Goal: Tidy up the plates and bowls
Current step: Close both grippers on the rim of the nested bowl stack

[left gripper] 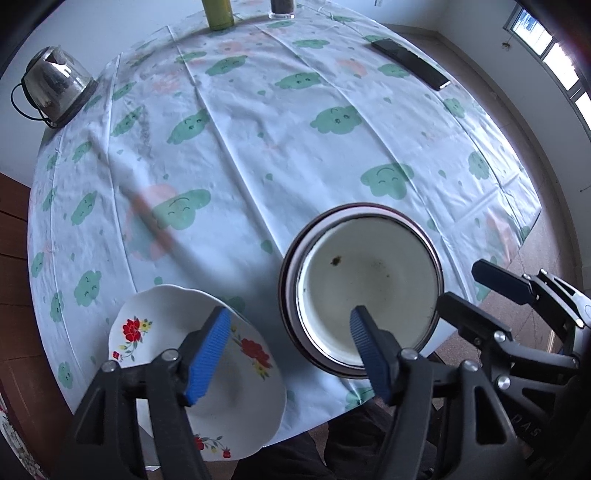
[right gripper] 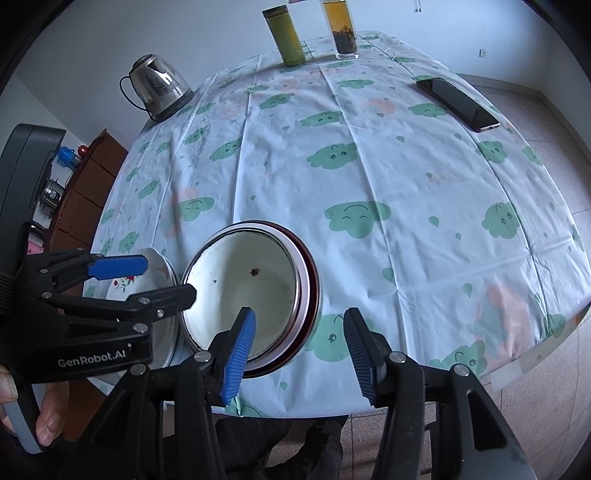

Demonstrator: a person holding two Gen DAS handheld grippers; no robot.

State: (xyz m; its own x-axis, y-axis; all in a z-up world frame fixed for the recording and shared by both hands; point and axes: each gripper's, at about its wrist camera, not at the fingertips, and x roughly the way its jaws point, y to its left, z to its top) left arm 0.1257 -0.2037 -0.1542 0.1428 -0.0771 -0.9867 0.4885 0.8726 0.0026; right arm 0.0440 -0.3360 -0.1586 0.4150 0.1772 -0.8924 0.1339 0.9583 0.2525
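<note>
A round desk (left gripper: 258, 147) is wearing a white cloth with green smiling clouds. Near its front edge a white bowl (left gripper: 369, 284) is sitting inside a bigger bowl with a dark red rim (left gripper: 291, 295). A little brown speck is lying in the white bowl. Just beside the bowls, a white plate with red flowers (left gripper: 147, 332) is resting at the desk's edge, sticking out a bit over it.

The left claw (left gripper: 288, 354) is pointing down, with its blue fingers standing apart. One finger is hanging over the plate and the other over the white bowl. It is holding nothing.

The right claw (right gripper: 299, 354) is also standing apart and holding nothing. One of its fingers is hanging over the bowl's near rim and the other over the cloth.

Far back on the desk a kettle (right gripper: 159, 88), a green bottle (right gripper: 288, 37), a glass of tea (right gripper: 341, 29) and a black phone (right gripper: 458, 103) are sitting well apart from the bowls.
</note>
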